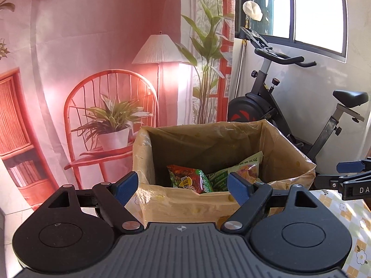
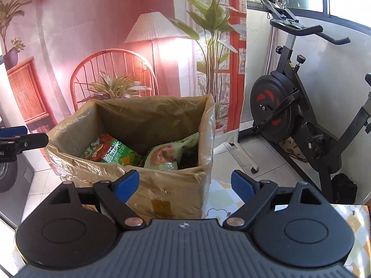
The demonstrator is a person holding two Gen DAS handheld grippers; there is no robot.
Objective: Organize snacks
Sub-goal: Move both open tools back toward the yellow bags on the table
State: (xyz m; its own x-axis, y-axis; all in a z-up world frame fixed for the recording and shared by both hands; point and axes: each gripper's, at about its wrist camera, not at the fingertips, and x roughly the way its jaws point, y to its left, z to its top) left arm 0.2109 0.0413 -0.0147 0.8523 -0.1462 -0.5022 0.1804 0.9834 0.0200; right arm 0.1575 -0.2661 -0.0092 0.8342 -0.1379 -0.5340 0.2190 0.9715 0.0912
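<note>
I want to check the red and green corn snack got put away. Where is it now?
The red and green corn snack lies inside the plastic-lined cardboard box, on its left side in both wrist views, beside the pale green snack bag.

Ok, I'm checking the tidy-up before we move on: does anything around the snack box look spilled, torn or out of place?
Nothing stands out. The cardboard box stands upright on the table, its plastic liner wrinkled but not visibly torn. The red-green snack bag and the pale green snack bag lie tilted inside, none spilled.

"脆玉米" on green snack bag [image 2: 113, 154]
</note>
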